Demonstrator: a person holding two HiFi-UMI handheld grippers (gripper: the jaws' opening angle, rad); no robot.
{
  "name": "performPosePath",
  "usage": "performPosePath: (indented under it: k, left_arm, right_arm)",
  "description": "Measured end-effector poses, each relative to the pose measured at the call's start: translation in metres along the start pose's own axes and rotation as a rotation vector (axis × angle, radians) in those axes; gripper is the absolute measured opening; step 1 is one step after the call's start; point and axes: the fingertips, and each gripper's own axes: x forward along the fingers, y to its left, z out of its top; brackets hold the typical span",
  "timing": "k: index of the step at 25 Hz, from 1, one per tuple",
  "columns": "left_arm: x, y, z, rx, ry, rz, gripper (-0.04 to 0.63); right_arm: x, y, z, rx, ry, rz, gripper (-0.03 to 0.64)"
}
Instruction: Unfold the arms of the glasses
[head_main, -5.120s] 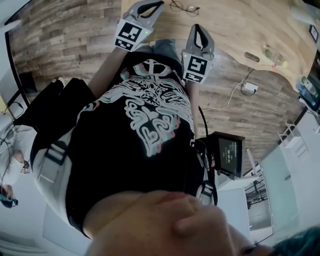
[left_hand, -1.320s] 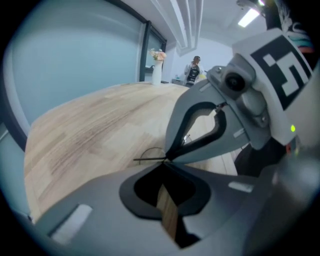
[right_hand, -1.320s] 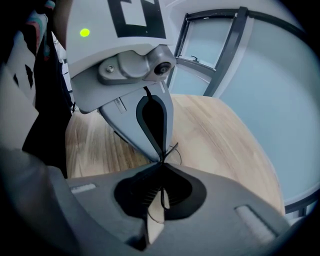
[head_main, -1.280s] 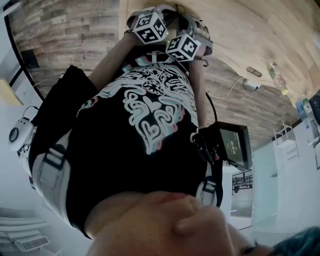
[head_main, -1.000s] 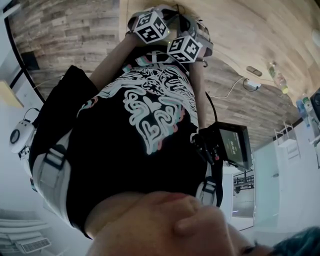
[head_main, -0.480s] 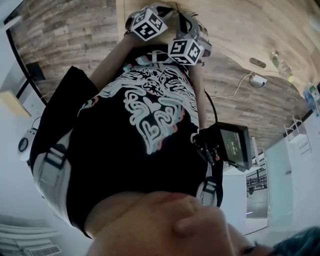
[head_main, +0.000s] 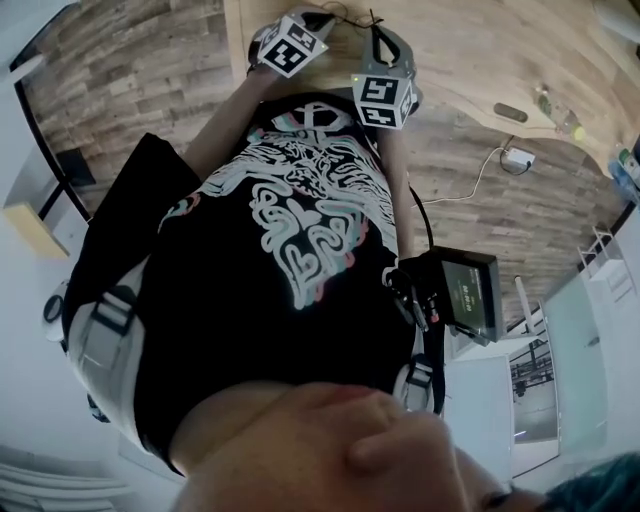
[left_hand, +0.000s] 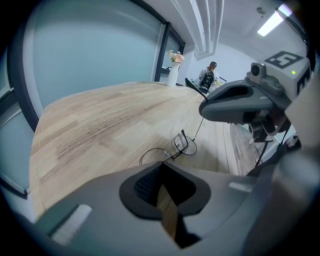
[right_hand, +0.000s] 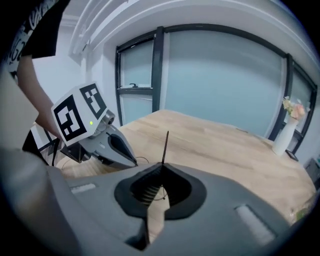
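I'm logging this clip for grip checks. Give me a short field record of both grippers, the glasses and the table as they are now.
left gripper: jaws shut; wire frame of the glasses runs into the tips, apparently pinched
right gripper: jaws shut on one thin arm, which sticks up past the tips
glasses: between both grippers; resting on or lifted off the table, cannot tell
table: light wood, vase with flowers at the far edge
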Motion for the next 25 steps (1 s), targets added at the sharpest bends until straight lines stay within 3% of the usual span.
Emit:
performPosePath:
  k: [7, 10, 16, 19, 25]
  left_arm:
    - [0.006, 0.006, 0.006, 0.012, -0.008, -0.013, -0.011]
    - [0.009, 0.003, 0.004, 0.024, -0.003, -0.033, -0.011]
    - [0.008, 0.002, -0.002, 0.088, 0.012, -0.023, -0.011]
    - [0.006, 0.0, -0.002, 0.173, 0.008, -0.024, -0.011]
    - [0.0, -0.02, -0.006, 0.354, 0.038, -0.088, 0.021]
  right_arm:
    - [0.0, -0.024, -0.011, 0.297, -0.067, -0.019, 0.0]
    - [0.002, -0.029, -0.014, 0.363, -0.071, -0.021, 0.0]
    - [0.006, -0.024, -0.013, 0.366, -0.07, 0.01, 0.0]
    - [0.005, -0.021, -0.012, 0.382, -0.084, 0.043, 0.0]
    - [0.008, -0.007, -0.008, 0.315, -0.085, 0.091, 0.0]
